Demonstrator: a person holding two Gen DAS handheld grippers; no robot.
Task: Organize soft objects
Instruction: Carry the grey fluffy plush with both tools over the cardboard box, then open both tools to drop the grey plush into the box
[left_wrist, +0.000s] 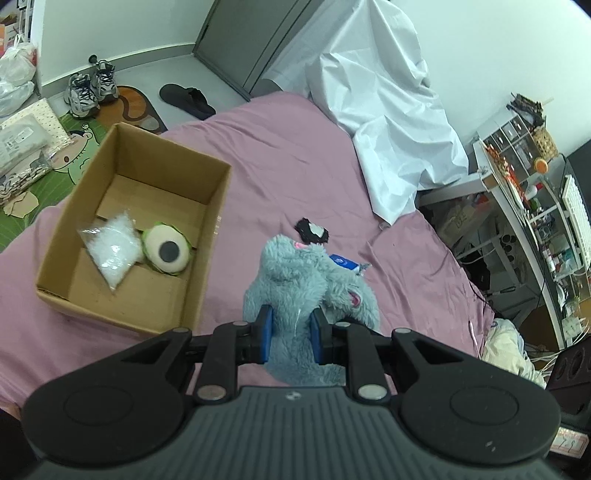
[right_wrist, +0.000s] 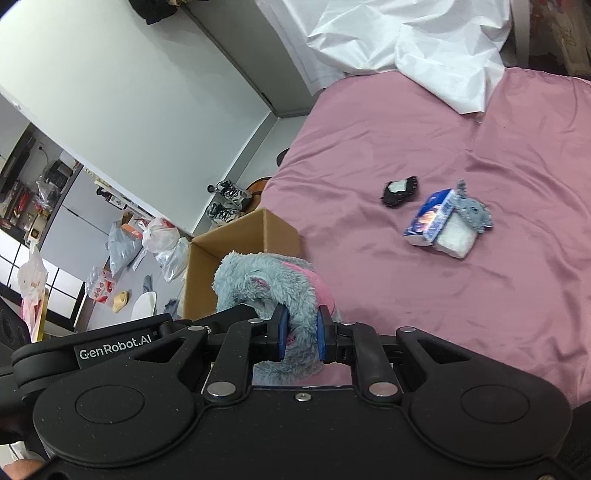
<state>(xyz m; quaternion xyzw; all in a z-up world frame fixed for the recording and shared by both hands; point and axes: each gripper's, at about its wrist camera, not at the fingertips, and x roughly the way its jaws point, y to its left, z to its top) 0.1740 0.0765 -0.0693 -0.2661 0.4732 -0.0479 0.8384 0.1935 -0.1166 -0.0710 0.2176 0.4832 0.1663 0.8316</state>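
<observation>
We have a bag of white filling (left_wrist: 110, 251) and an eye cushion (left_wrist: 168, 250) in the cardboard box (left_wrist: 218, 206), both jaws clamp the grey plush (left_wrist: 295, 280) above the bed (left_wrist: 295, 166), and small items (right_wrist: 439, 221) remain.

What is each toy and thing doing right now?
Grey plush toy: gripped by both tools, off the bed.
Left tool: shut on the grey plush toy.
Right tool: shut on the grey plush toy.
Cardboard box: open, on the bed.
Eyeball toy: inside the box.
Bag of white filling: inside the box.
Blue packet: lying on the bed.
</observation>
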